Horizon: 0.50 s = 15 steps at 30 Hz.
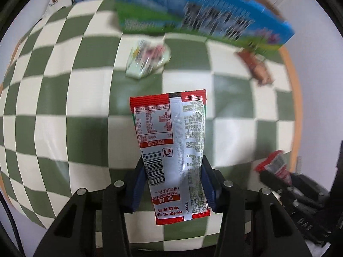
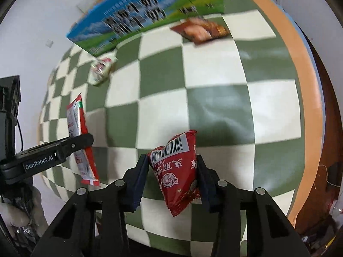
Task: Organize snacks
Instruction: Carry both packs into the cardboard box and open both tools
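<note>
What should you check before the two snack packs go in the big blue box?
1. Left gripper shut on the long red-and-white packet: ok.
2. Right gripper shut on the red snack bag: ok.
3. Both packs lifted off the checkered cloth: ok.
4. Blue box open at the top: cannot tell.
5. Way to the box free: ok, the pale packet and brown packet lie flat.

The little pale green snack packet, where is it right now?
The pale green packet lies on the checkered tablecloth, just in front of the big blue and green box. In the right wrist view it sits at upper left, beyond the left gripper.
</note>
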Tool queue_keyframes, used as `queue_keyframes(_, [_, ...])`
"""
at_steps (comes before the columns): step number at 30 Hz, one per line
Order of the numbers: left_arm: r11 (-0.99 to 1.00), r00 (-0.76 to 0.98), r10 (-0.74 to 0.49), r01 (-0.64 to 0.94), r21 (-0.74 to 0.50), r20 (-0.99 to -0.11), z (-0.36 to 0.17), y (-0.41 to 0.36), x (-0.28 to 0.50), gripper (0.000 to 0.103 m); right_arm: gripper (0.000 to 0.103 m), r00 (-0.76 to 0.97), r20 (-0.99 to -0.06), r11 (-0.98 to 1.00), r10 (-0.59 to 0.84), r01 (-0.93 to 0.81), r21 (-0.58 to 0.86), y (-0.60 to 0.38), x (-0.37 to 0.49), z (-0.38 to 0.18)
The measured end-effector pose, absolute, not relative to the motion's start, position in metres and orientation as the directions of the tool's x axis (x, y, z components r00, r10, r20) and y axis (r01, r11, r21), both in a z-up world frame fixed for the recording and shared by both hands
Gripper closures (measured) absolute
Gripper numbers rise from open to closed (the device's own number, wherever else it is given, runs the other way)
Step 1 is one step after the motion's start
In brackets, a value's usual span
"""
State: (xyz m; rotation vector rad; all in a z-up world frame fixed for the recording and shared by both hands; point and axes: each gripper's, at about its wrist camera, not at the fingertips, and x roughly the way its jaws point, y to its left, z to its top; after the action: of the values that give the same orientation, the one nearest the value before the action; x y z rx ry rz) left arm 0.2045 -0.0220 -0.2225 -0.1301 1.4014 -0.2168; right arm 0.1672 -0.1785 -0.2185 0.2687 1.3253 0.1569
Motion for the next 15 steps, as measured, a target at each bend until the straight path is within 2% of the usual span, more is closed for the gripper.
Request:
queue_keyframes(2, [0.965,0.176,-0.257,0.098,-0.243,-0.95,-0.202,-0.026,0.21,0.059,0.058,0.255,-0.925,0.953,0.283,0.031,0.3,-0.176,0.171,-0.206])
queue_keyframes(4, [0.958,0.197,-0.279,0.12,-0.259,-0.94,-0.176,0.006,0.253,0.059,0.058,0.27,-0.915,0.949,0.299,0.016,0.314,-0.172,0.178,-0.194])
queue_keyframes(8, [0.942,0.246,-0.324,0.177,-0.286,-0.914,-0.134,0.001,0.298,0.059,0.058,0.329,-0.882,0.935,0.338,-0.013,0.354,-0.172,0.199,-0.156])
queue_keyframes(15, [0.935,0.312,-0.334,0.23,-0.271,-0.889,-0.087,-0.011,0.382,0.059,0.058,0.451,-0.816,0.922,0.362,-0.044,0.385,-0.182,0.274,-0.09])
